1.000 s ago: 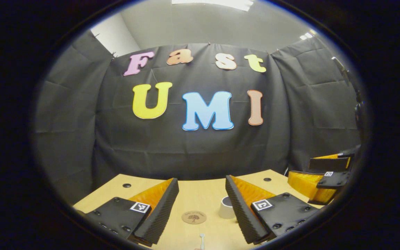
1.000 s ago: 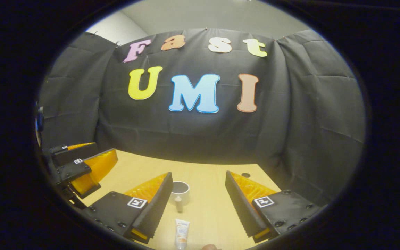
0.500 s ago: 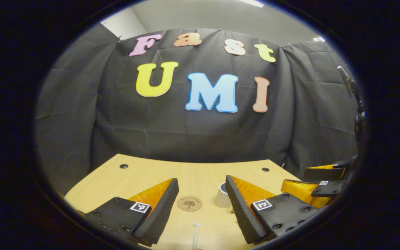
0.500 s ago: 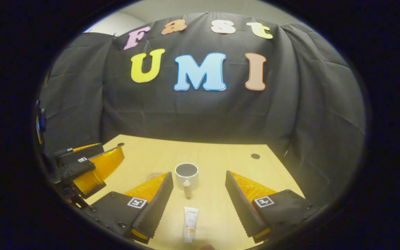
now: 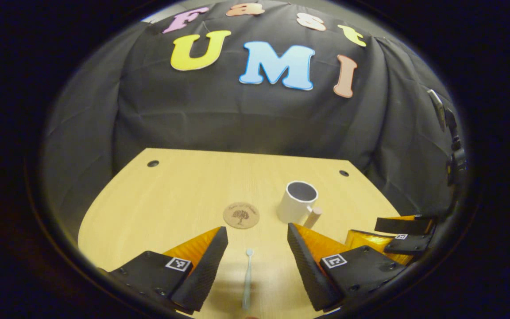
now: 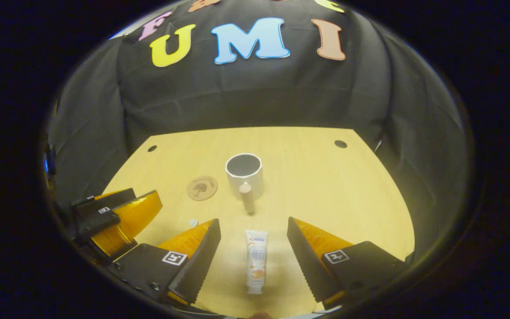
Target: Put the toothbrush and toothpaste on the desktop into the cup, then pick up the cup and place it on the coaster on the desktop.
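A pale toothbrush [image 5: 247, 278] lies on the wooden desktop [image 5: 184, 190], lengthwise between the spread fingers of my left gripper [image 5: 255, 239], which is open above it. Beyond it sit a round brown coaster [image 5: 241, 215] and a white cup [image 5: 297, 201] with a wooden handle. In the right gripper view, a white toothpaste tube [image 6: 256, 260] lies between the fingers of my right gripper [image 6: 254, 232], also open. The cup [image 6: 244, 175] stands just beyond the tube, and the coaster [image 6: 202, 188] lies to its left. The left gripper [image 6: 117, 217] shows at the lower left there.
The desktop [image 6: 348, 186] ends at the black cloth wall behind and on both sides. Small dark holes [image 5: 152, 163] mark its far corners. The right gripper [image 5: 396, 235] appears at the lower right of the left gripper view, close to the cup.
Both grippers have tilted downward, so more of the desktop shows. The toothbrush and the toothpaste now lie fully between their fingers. Both grippers stayed open.
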`<state>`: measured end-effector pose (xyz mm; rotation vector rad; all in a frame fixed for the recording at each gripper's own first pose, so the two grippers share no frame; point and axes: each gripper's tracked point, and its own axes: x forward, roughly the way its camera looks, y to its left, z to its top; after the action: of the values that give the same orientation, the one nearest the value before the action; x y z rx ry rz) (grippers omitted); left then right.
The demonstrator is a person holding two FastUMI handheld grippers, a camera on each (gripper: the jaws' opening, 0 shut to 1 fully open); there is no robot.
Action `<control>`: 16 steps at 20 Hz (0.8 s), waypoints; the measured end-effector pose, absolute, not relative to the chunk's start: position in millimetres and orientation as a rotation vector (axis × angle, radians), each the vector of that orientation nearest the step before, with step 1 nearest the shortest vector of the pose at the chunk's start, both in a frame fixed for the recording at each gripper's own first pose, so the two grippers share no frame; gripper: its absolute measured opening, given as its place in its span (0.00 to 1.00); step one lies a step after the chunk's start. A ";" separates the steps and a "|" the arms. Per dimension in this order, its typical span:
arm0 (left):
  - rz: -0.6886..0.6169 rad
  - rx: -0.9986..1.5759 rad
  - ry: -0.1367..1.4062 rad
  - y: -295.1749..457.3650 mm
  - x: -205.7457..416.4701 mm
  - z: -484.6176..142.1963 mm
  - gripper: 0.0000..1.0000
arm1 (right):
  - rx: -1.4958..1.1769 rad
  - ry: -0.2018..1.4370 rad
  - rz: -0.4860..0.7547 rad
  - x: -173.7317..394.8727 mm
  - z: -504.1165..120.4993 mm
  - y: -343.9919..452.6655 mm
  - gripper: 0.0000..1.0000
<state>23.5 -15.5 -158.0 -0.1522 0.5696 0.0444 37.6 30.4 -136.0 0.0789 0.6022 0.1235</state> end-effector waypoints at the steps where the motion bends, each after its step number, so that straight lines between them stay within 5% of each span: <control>1: 0.042 -0.162 0.626 -17.5 21.6 -174.6 0.91 | 0.087 0.628 0.129 38.8 -142.8 31.8 0.96; 16: 0.027 -0.199 1.169 -35.1 -16.7 -290.8 0.94 | 0.090 0.974 0.156 30.3 -217.7 36.2 0.96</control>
<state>-16.7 -35.1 -290.8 -0.1993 1.1691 0.0265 30.3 36.2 -217.7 0.0897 0.9740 0.1563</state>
